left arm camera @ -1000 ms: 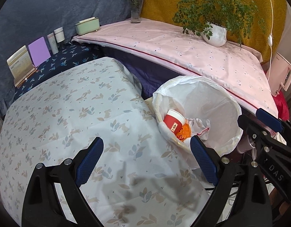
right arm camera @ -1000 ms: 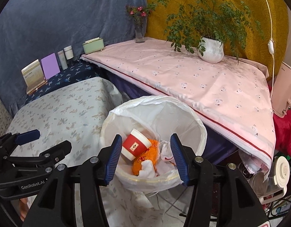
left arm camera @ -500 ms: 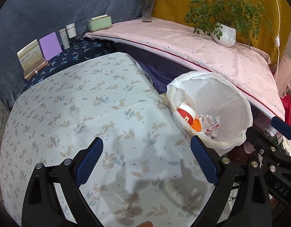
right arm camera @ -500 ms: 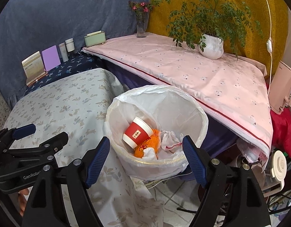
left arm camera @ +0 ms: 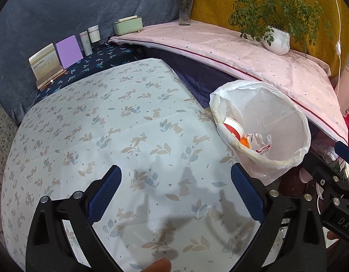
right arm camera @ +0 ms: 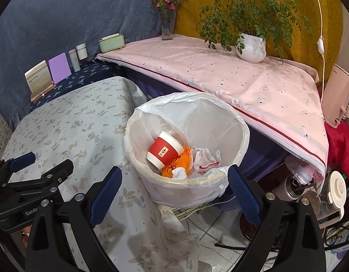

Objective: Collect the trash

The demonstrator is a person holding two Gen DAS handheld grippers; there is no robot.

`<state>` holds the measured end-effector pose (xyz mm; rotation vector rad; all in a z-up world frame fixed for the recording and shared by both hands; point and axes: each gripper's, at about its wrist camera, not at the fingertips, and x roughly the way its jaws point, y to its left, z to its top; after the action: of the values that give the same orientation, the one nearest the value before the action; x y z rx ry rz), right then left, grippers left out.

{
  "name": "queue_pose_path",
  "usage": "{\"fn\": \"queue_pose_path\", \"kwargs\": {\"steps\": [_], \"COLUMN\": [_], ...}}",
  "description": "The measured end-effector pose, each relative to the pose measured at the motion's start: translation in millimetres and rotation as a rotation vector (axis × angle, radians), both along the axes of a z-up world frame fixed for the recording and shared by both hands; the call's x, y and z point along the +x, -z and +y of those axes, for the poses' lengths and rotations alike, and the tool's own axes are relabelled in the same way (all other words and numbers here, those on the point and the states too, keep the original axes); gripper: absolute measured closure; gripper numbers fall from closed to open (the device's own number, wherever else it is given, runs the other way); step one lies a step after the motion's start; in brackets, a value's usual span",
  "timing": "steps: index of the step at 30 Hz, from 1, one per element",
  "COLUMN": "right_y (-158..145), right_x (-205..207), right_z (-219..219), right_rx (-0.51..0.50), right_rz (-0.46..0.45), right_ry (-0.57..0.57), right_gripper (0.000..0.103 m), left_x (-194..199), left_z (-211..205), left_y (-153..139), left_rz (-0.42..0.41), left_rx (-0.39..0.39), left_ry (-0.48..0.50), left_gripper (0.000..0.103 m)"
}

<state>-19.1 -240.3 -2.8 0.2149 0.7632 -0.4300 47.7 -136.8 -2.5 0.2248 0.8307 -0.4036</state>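
A white-lined trash bin (right arm camera: 210, 122) stands beside the table and holds a red paper cup (right arm camera: 164, 150), an orange wrapper (right arm camera: 174, 166) and crumpled white scraps (right arm camera: 205, 157). My right gripper (right arm camera: 174, 171) hovers just in front of the bin. Its jaws are opening wide and nothing is between them. In the left wrist view the bin (left arm camera: 283, 117) sits to the right with the cup (left arm camera: 233, 127) inside. My left gripper (left arm camera: 175, 170) stands open and empty over the rabbit-print tablecloth (left arm camera: 129, 124).
A pink-clothed ledge (right arm camera: 242, 79) behind the bin carries a potted plant (right arm camera: 251, 47) and a flower vase (right arm camera: 167, 29). Cards, small bottles and a green box (left arm camera: 128, 25) line the back left. A flask (right arm camera: 292, 185) and clutter lie on the floor at right.
My right gripper's jaws have spread from narrow to wide, still empty. The left gripper has drifted left over the table, so the bin now sits further right in its view.
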Motion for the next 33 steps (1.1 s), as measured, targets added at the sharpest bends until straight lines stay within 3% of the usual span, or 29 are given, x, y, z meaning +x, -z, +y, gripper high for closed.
{"fn": "queue_pose_path", "kwargs": {"steps": [33], "right_y": [8.3], "right_x": [-3.2], "right_z": [2.0], "right_rx": [0.004], "right_rz": [0.012], "right_ry": [0.018], "right_gripper": [0.013], "left_x": [-6.3], "left_z": [1.9], "left_y": [7.1], "left_rz": [0.006], "left_rx": [0.014], "left_ry": [0.003], "left_gripper": [0.009]}}
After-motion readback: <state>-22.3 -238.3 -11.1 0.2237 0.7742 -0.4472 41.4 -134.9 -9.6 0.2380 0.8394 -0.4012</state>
